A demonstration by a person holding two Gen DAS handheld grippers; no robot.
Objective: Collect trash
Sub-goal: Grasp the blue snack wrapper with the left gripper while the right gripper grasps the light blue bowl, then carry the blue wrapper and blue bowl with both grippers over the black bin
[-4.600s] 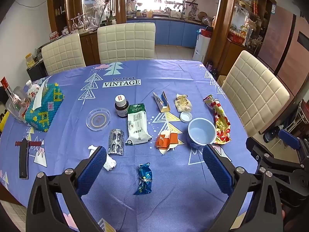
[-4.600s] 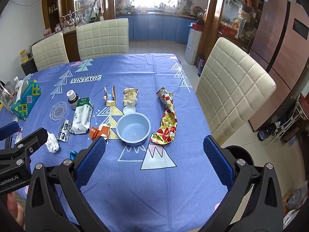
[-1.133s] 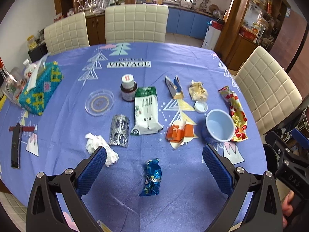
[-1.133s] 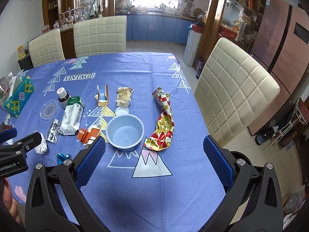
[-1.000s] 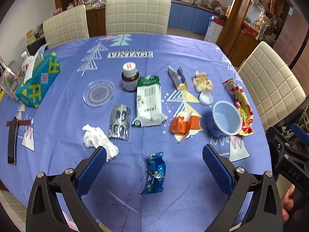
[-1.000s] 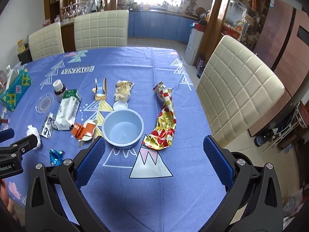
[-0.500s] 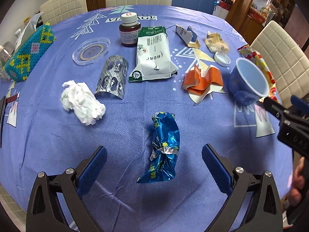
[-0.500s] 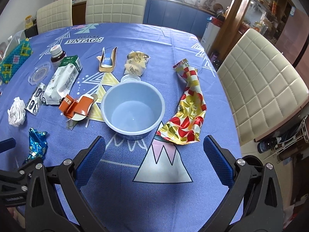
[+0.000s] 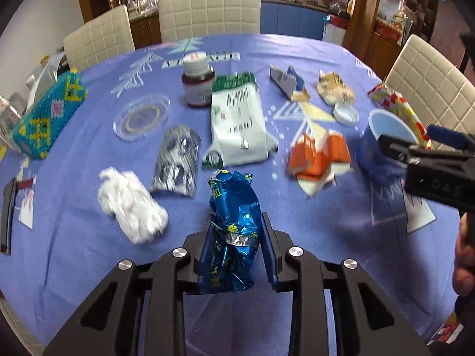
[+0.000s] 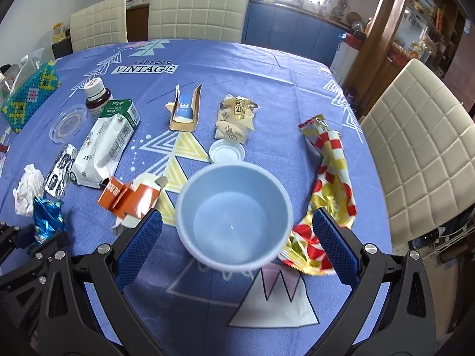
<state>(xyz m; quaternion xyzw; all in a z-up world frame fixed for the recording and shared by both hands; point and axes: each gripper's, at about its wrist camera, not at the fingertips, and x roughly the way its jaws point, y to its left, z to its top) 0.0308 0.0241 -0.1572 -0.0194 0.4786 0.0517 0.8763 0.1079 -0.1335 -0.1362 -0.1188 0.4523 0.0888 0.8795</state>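
The left gripper is closing its fingers on the crumpled blue foil wrapper, which lies on the bench between them, both pads against its sides. The right gripper has its fingers wide apart, either side of the pale blue cup without touching it; the red-and-gold wrapper lies just beyond the right-hand finger.

Tissue box, medicine bottle, chairs

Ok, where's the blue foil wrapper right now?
In the left wrist view, the blue foil wrapper lies between the closing left gripper pads, right of the white tissue.
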